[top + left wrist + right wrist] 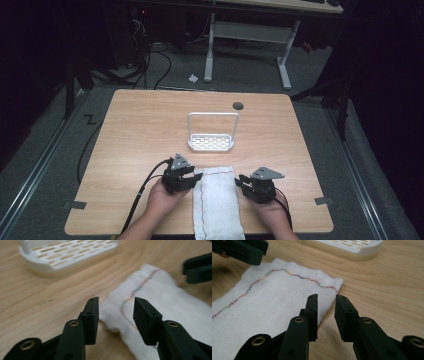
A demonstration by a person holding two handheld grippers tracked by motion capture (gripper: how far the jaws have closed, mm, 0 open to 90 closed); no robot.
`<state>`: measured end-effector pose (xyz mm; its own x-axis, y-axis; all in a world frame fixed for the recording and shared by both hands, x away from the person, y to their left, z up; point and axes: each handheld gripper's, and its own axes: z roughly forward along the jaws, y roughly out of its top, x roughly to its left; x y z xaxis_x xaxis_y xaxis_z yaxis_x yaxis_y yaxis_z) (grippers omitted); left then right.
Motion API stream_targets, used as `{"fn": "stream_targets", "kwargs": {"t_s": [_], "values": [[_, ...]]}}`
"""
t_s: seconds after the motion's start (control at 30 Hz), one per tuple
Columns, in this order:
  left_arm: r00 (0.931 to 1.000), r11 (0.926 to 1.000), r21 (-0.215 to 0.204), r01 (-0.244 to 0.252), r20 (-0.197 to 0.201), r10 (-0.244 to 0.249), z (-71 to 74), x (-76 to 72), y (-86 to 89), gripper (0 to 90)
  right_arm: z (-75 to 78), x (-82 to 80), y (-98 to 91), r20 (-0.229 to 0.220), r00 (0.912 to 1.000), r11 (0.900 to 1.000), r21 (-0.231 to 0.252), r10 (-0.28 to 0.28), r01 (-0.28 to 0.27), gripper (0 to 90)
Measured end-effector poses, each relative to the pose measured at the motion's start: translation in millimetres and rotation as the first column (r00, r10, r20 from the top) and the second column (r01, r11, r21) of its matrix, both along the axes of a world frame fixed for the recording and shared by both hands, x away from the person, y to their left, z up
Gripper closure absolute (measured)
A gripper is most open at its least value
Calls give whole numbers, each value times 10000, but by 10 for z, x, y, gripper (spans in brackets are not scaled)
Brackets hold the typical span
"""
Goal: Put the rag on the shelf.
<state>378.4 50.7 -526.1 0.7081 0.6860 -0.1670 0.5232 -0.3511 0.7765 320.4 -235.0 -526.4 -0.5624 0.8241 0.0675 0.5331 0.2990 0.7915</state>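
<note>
Beyond table edge, cloth (pixel 218 202) cut off.

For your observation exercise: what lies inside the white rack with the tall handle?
The white rack appears empty: just its slotted floor shows, under the arched handle. The wooden table beneath its base is covered.

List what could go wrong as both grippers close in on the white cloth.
1. The left gripper straddles the white cloth at its far corner; closing may pinch only a thin edge that slips out.
2. The right gripper sits at the cloth's edge, so it could close on bare table.
3. The cloth overhangs the table's near edge; uneven pulls might drag it off.
</note>
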Motion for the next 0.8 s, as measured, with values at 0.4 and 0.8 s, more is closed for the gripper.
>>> {"fn": "stream_targets", "kwargs": {"t_s": [0.4, 0.8], "values": [[9980, 9971, 655, -396, 523, 362, -120, -121, -199, 675, -8, -2, 40, 159, 9996, 9995, -212, 233, -230, 687], [9975, 9983, -516, -278, -662, 243, -144, -25, -105, 828, 23, 150, 183, 80, 9998, 9992, -358, 195, -192, 577]]}}
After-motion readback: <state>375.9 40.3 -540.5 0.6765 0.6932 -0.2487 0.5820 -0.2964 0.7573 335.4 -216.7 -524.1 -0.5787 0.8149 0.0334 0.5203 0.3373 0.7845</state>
